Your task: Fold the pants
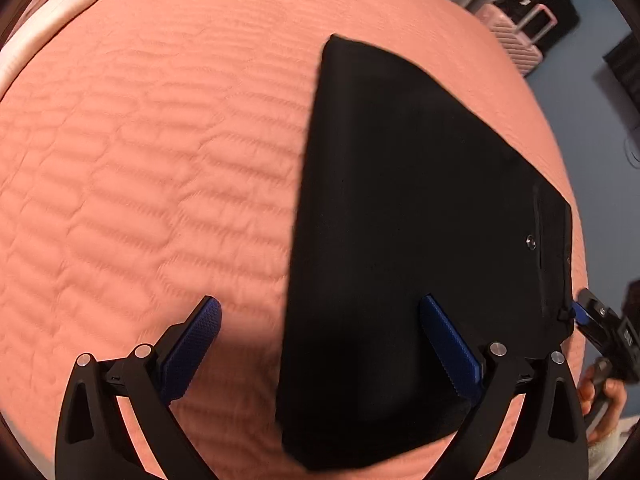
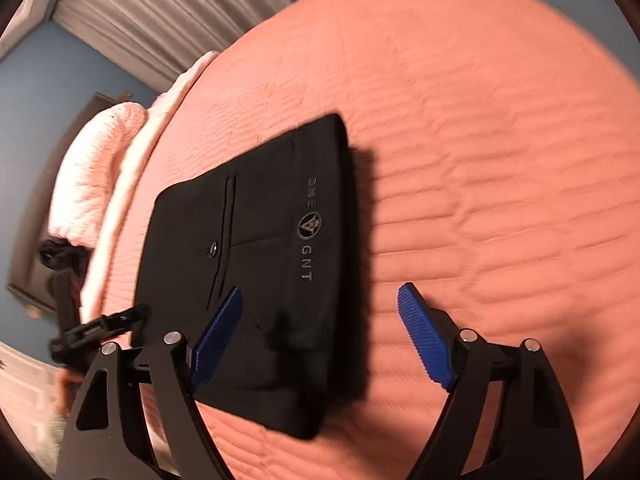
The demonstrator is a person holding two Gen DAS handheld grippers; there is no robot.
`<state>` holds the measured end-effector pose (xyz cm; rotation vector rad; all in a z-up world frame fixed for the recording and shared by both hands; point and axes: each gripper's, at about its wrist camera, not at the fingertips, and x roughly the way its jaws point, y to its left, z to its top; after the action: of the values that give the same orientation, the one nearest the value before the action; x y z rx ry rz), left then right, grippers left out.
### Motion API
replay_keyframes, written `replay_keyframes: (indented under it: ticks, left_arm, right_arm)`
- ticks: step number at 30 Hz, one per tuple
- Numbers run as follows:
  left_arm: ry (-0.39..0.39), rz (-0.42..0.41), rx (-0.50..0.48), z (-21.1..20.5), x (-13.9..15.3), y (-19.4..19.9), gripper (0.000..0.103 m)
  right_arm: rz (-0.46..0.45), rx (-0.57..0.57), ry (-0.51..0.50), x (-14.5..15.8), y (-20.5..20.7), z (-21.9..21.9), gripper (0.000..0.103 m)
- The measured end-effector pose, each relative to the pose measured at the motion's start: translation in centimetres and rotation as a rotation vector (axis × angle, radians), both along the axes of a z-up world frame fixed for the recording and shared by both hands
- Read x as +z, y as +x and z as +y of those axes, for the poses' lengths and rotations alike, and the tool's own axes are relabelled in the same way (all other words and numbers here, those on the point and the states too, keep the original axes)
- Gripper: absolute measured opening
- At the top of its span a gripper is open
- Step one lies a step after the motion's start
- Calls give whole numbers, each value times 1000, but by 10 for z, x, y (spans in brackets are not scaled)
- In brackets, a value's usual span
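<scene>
Both grippers' jaws gape empty above folded pants (image 1: 400, 220).

Both fisheye cameras look steeply down, close over the salmon quilted bed (image 1: 160, 160). The left wrist view holds the folded black pants (image 1: 400, 220) at right of frame; the right wrist view shows them left of centre, crossing from the opposite side.

Motion blur smears the folded black fabric pants (image 2: 256, 272) along their near edge, and the left tool (image 2: 100, 326) beside them shows only as a dark blurred shape at the frame's left.
</scene>
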<state>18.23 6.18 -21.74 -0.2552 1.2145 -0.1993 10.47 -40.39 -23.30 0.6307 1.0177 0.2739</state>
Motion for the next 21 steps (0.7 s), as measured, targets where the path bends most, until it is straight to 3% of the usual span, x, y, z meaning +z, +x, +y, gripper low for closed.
replay_keyframes:
  ticks: [5, 6, 7, 8, 11, 12, 13, 16, 18, 19, 21]
  left_arm:
    - [7, -28, -126, -24, -3, 15, 98]
    - [22, -32, -145, -29, -3, 17, 98]
    - [29, -37, -156, -32, -3, 19, 98]
    - [25, -39, -152, -33, -1, 19, 96]
    - [-14, -65, -170, -30, 12, 15, 61]
    - [-22, -66, -163, -28, 14, 15, 52]
    - [-30, -56, -155, -26, 14, 18, 51]
    - [-71, -38, -134, -20, 10, 25, 51]
    - [-68, -33, -138, -23, 9, 30, 56]
    - [-83, -31, -137, -23, 7, 31, 71]
    - [-118, -31, -137, -32, 3, 35, 90]
  right_arm:
    - [-40, -34, 63, -11, -2, 2, 79]
    - [-53, -22, 83, -11, -2, 3, 74]
    - [-42, -6, 109, -13, -2, 4, 48]
    - [-25, -11, 122, -16, -1, 6, 41]
    - [-22, -10, 122, -19, -2, 5, 37]
    - [-24, -12, 115, -19, 0, 6, 37]
    - [-26, -20, 112, -20, 1, 7, 39]
    - [-23, -22, 71, -16, 8, 17, 46]
    - [-23, -12, 62, -15, 9, 21, 45]
    - [-18, -11, 74, -16, 10, 20, 41]
    - [-10, -16, 98, -16, 10, 15, 38]
